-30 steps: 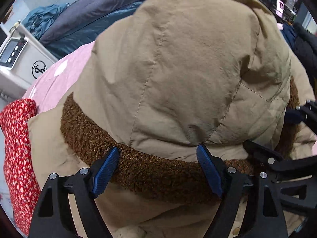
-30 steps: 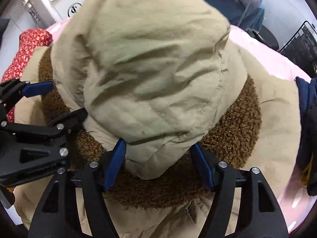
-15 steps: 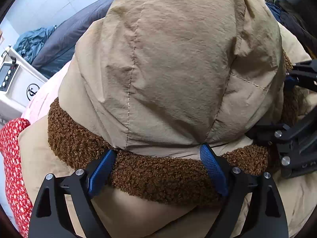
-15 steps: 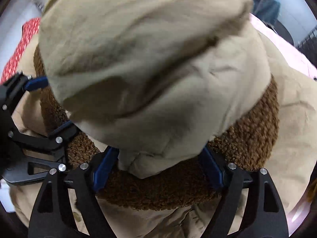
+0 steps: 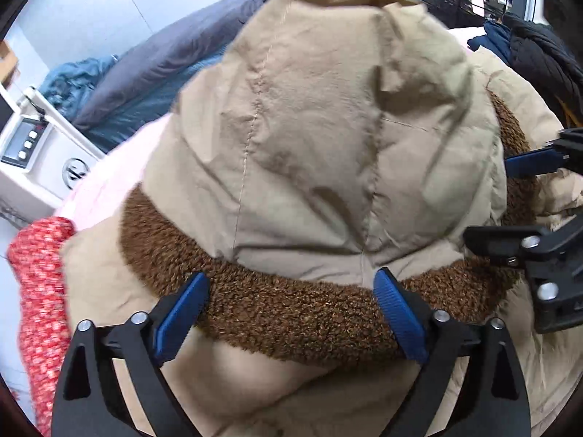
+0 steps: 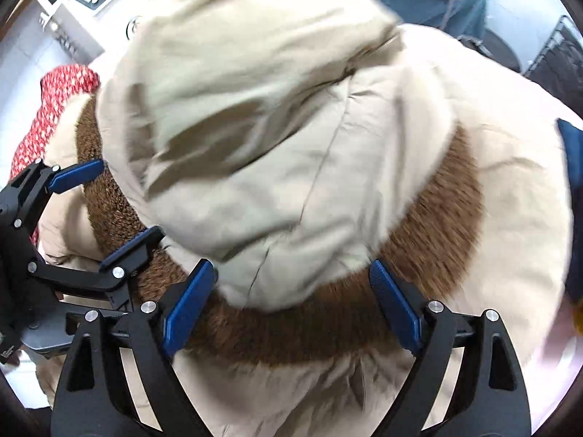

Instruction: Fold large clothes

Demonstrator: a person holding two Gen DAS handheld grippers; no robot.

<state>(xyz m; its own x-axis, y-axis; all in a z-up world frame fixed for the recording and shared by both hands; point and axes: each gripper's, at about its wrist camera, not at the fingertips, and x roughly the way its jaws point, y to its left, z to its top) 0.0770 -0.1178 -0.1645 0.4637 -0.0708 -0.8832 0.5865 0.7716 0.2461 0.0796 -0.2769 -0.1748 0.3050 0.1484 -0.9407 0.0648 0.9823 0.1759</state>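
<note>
Bulging tan hooded coat (image 5: pixel 320 138), brown fleece collar (image 5: pixel 291 313), seemingly crumpled.

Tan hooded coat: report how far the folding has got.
Done: the tan hooded coat lies on the pink bed cover, its hood flipped down over the brown fleece collar. In hand: nothing; the left gripper and right gripper have just been opening, the collar lying free between their jaws. Left: the body folds, hidden here.

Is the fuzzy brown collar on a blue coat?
No, the fuzzy brown collar belongs to a tan coat.
</note>
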